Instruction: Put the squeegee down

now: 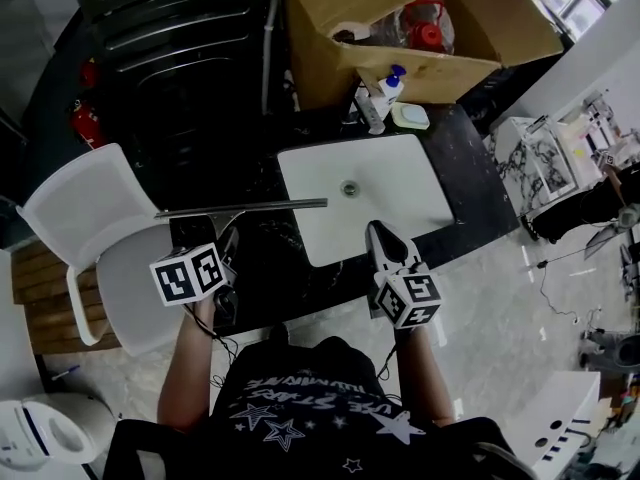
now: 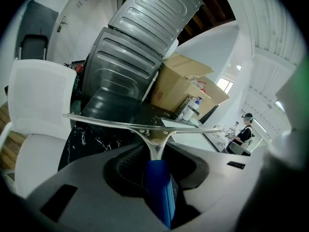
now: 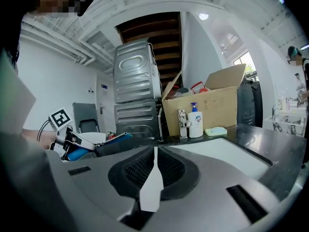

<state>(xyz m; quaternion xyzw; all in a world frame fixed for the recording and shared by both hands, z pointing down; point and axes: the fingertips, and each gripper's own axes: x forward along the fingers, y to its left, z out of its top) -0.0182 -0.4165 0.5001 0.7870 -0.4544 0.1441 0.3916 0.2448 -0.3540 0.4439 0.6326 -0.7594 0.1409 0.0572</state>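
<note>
The squeegee has a blue handle (image 2: 159, 190) and a long metal blade (image 1: 240, 207). My left gripper (image 1: 228, 243) is shut on the handle, and the blade hangs level over the left end of the black counter (image 1: 470, 173). In the left gripper view the blade (image 2: 145, 125) runs straight across above the jaws. My right gripper (image 1: 381, 236) is shut with nothing in it. It hovers over the near edge of the white sink (image 1: 400, 183), to the right of the squeegee. In the right gripper view its pads (image 3: 155, 173) meet, and the squeegee (image 3: 115, 138) shows at the far left.
At the back of the counter stand a faucet (image 1: 368, 108), a soap bottle (image 1: 388, 86) and a soap dish (image 1: 410, 116), with an open cardboard box (image 1: 330, 63) behind them. A white chair (image 1: 95, 228) stands to the left, a dark metal appliance (image 1: 190, 28) beyond.
</note>
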